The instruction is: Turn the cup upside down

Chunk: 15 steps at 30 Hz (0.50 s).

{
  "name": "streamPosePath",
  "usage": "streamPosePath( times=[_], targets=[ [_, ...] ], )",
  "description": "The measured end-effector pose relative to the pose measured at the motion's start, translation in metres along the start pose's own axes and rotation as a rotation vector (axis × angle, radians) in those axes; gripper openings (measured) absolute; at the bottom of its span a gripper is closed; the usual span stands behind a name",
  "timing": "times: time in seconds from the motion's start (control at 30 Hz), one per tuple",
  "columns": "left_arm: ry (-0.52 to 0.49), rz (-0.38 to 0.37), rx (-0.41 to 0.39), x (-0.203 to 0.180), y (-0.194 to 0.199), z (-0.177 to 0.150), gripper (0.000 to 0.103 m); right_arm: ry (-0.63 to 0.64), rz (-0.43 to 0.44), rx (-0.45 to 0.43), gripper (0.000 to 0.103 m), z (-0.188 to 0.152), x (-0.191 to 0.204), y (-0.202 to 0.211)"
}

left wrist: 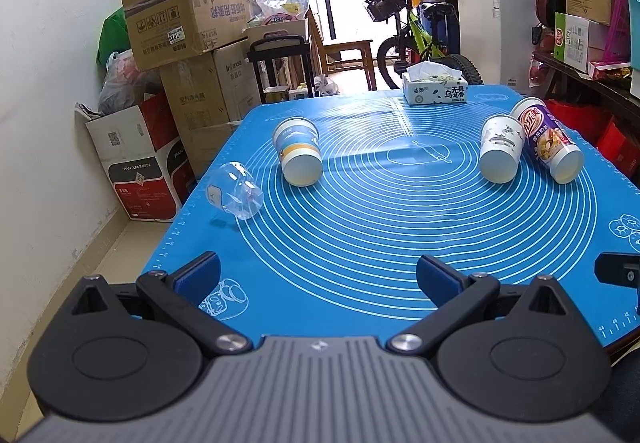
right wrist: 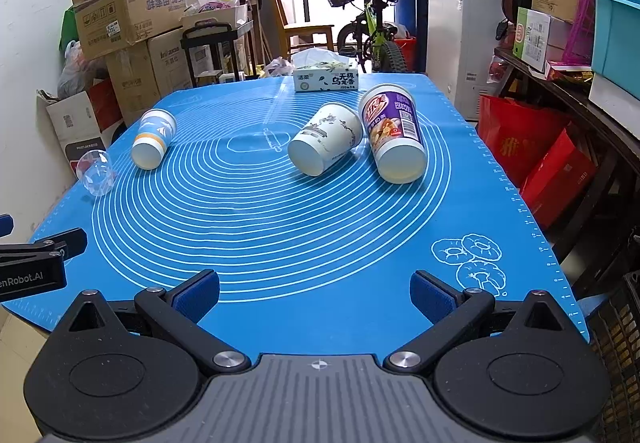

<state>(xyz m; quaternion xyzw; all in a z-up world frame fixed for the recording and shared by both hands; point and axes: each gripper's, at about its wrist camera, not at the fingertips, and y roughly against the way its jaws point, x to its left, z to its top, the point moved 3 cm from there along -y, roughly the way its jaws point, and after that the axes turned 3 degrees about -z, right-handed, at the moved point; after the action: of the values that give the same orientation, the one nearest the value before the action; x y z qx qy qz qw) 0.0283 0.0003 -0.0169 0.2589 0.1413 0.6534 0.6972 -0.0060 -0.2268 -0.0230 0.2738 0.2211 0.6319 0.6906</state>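
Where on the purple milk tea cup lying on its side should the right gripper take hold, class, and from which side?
Grip the purple milk tea cup across its mid-body, coming down from above with the open right gripper. It lies on its side on the blue mat, base toward the camera, so its round sides are free. The white paper cup lies close on its left, so clearance there looks tight.

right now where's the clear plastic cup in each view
Left wrist: the clear plastic cup lies on its side at the left edge of the blue mat, left of the blue-and-white paper cup.
Right wrist: it sits far left, at the mat's left edge, again left of that paper cup.
Shared landmark: the tissue box at the mat's far edge.
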Motion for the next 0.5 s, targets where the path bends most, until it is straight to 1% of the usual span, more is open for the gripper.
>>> streamPosePath(
  times=[0.5],
  targets=[
    [0.000, 0.000, 0.005, -0.0005, -0.0037, -0.0006, 0.103, 0.002, 0.000, 0.003, 0.103, 0.0015, 0.0008, -0.0026]
  ],
)
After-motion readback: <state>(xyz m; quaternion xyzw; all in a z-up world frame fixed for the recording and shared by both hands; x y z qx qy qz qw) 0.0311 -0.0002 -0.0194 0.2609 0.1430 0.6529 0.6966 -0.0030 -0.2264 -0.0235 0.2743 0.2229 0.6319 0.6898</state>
